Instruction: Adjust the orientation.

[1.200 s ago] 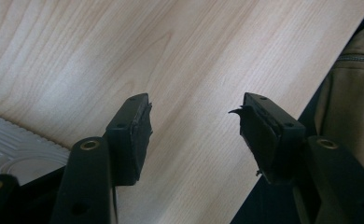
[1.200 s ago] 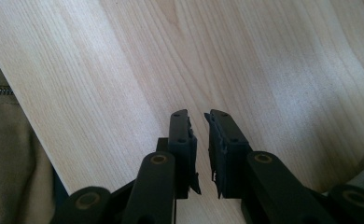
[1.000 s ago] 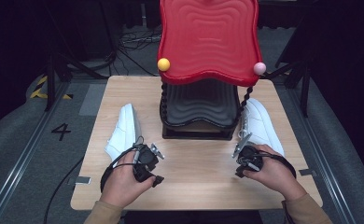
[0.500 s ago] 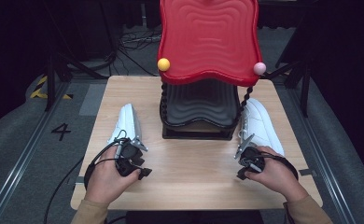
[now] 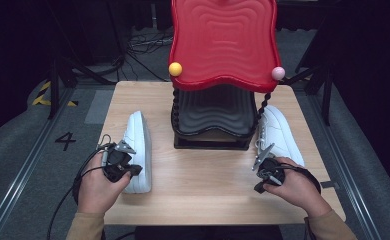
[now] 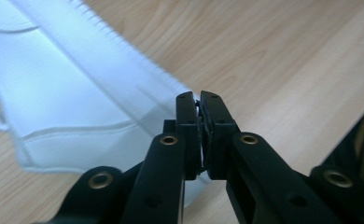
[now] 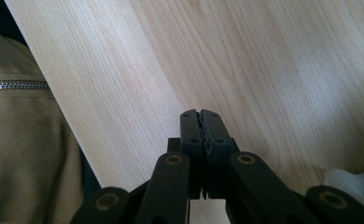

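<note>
Shoes are the work here: left shoe [image 5: 138,150] lies on its side on the table [image 5: 208,185], left of the red-topped rack [image 5: 218,100]; right shoe [image 5: 277,134] sits upright at the rack's right foot. Neither is on the rack's black lower shelf [image 5: 210,112], so I'd call this the pre-grasp stage.

Left gripper [image 5: 120,162] sits just beside the left shoe's near end. Its jaws have just been closing and now stand pressed together with nothing between them; in the left gripper view the tips [image 6: 199,100] meet in front of the white sole edge [image 6: 124,60], not on it.

Right gripper [image 5: 264,167] hovers near the right shoe's heel, jaws also pressed together on nothing, tips [image 7: 200,116] over bare wood.

Next move likely calls for spreading the jaws wide enough to take a shoe's collar or sidewall, then pinching.

Pose: both hands low, near the table's front edge, forearms coming in from below, grippers pointing forward and down.
</note>
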Motion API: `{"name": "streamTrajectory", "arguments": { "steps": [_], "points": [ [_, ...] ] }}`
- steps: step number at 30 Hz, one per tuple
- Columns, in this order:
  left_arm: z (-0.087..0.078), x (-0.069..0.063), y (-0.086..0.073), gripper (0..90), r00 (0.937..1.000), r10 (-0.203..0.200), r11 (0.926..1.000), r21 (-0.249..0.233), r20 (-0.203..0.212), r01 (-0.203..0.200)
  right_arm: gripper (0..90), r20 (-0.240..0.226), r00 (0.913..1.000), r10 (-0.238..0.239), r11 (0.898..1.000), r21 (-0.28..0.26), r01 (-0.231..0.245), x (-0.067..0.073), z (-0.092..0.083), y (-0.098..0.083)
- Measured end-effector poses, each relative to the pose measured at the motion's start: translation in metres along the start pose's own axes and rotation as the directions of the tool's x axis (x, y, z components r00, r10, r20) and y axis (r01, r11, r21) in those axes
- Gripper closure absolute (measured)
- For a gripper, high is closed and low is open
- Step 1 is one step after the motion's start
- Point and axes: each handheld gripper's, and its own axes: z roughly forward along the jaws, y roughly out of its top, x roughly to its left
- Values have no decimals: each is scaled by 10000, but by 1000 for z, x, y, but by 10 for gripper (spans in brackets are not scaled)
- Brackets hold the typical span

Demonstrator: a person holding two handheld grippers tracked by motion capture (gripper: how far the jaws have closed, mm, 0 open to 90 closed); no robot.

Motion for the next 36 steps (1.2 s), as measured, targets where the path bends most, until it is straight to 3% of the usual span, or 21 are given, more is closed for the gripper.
{"name": "streamTrajectory", "arguments": {
  "steps": [3, 7, 9, 11, 13, 18, 24, 31, 36],
  "points": [
    [1, 7, -3, 898, 9993, -355, 9993, -150, -123, 353, 888, 5, 10000, -59, 10000, 2, 59, 1, 1, 1],
    [6, 9, -4, 900, 9992, -374, 9993, -23, -112, 374, 888, 22, 9999, -126, 9999, 47, 126, 1, 2, 1],
    [11, 10, -5, 900, 9982, -450, 9989, -100, 407, 454, 888, -124, 9999, 23, 10000, 55, -22, 4, 3, 1],
    [12, 9, -4, 900, 9982, -452, 9989, -142, 400, 458, 888, -65, 9999, -132, 9999, 110, 133, 3, 3, 1],
    [11, 6, -2, 900, 9993, -338, 9994, 3, 138, 338, 888, -90, 9998, -174, 9997, 159, 175, 4, 3, 1],
    [13, -2, 2, 900, 9999, -103, 9999, -17, 36, 103, 888, -36, 9999, -161, 9998, 118, 162, 5, 1, 0],
    [14, -5, 7, 900, 9998, 111, 9999, -8, 149, -111, 889, -114, 9999, 8, 9999, 135, -6, 8, 2, -2],
    [22, -12, 22, 900, 9957, 494, 9987, -141, 780, -485, 887, 183, 9998, 8, 10000, 71, -10, 11, -3, -10],
    [34, -21, 37, 900, 9874, 1003, 9949, 4, 1227, -1011, 887, 366, 9993, 40, 10000, -54, -38, 17, -11, -20]
  ]
}}
